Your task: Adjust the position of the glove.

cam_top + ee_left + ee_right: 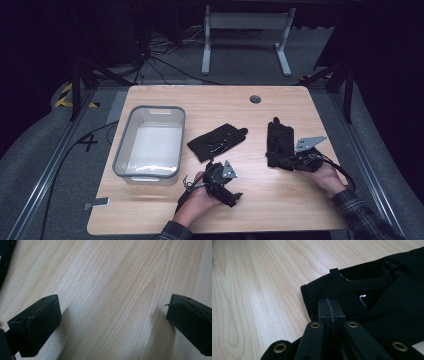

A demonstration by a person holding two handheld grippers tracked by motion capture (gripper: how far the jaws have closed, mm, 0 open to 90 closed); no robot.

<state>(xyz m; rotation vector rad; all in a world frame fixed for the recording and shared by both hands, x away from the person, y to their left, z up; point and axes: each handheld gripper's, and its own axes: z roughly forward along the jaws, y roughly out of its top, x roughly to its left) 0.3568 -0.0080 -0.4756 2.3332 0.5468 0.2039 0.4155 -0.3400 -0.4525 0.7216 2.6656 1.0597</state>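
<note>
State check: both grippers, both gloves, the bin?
Left gripper: open, jaws wide apart over bare wood, holding nothing.
Right gripper: shut on the cuff of the right black fabric glove.
Left black fabric glove: flat, untouched.
Clear plastic bin: upright, empty.

— What do you have on your counter (280, 200) besides the work itself?
— A grey plastic bin (150, 141) stands on your left, open side up. A round grommet hole (255, 99) sits near the counter's far edge.
— And past it?
— A white desk frame (245, 35) on the floor, with cables (165, 55) trailing beside it.
</note>
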